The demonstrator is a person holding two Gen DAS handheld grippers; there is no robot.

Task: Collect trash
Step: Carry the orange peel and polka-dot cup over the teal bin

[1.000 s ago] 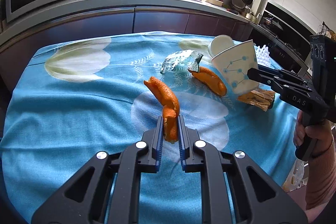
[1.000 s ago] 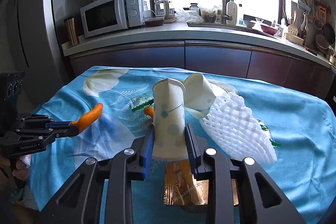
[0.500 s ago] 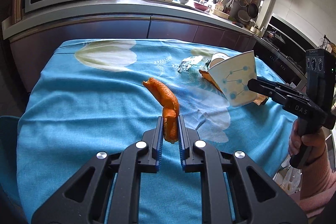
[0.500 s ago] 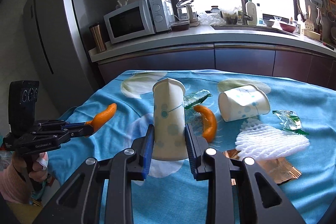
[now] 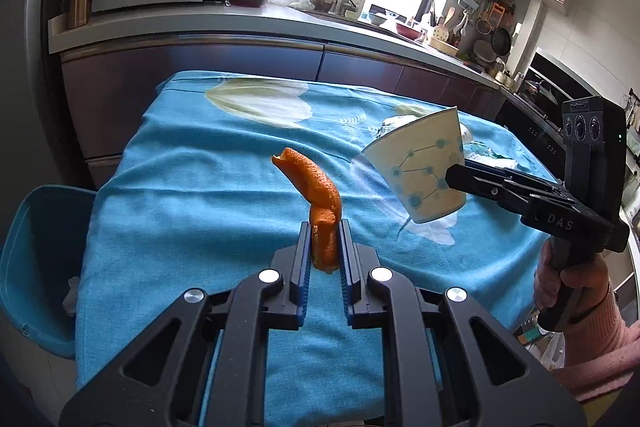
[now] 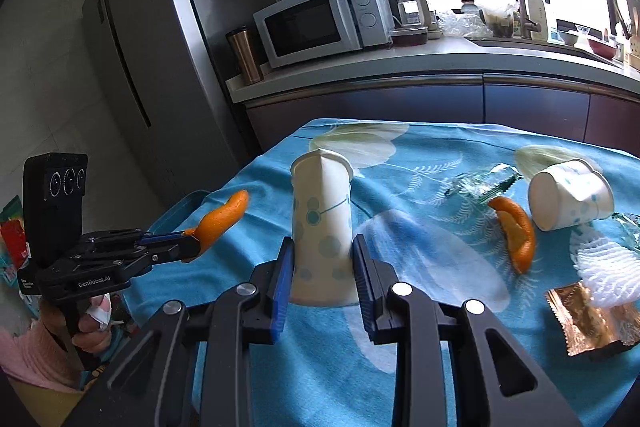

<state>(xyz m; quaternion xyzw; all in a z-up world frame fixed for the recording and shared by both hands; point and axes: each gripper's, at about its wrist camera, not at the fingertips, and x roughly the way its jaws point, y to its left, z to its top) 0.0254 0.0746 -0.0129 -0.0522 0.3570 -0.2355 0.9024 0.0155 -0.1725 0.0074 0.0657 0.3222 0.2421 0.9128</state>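
Observation:
My left gripper (image 5: pixel 325 243) is shut on a curled strip of orange peel (image 5: pixel 316 195), held above the left part of the blue tablecloth (image 5: pixel 192 195). The same gripper (image 6: pixel 188 247) and peel (image 6: pixel 222 215) show at the left of the right wrist view. My right gripper (image 6: pixel 322 259) is shut on a white paper cup with blue dots (image 6: pixel 322 227), squeezed narrow between the pads. That cup (image 5: pixel 424 171) hangs tilted over the cloth in the left wrist view. A blue bin (image 5: pixel 36 259) stands beside the table's left edge.
On the cloth lie a second orange peel (image 6: pixel 516 231), a tipped paper cup (image 6: pixel 568 195), a clear green wrapper (image 6: pixel 480 183), white foam netting (image 6: pixel 604 267) and a gold foil wrapper (image 6: pixel 588 319). A counter with a microwave (image 6: pixel 320 19) runs behind; a fridge (image 6: pixel 160 47) stands left.
Both grippers have swung left across the table with their loads. The blue bin has come into the left wrist view, and the litter has slid to the right of the right wrist view.

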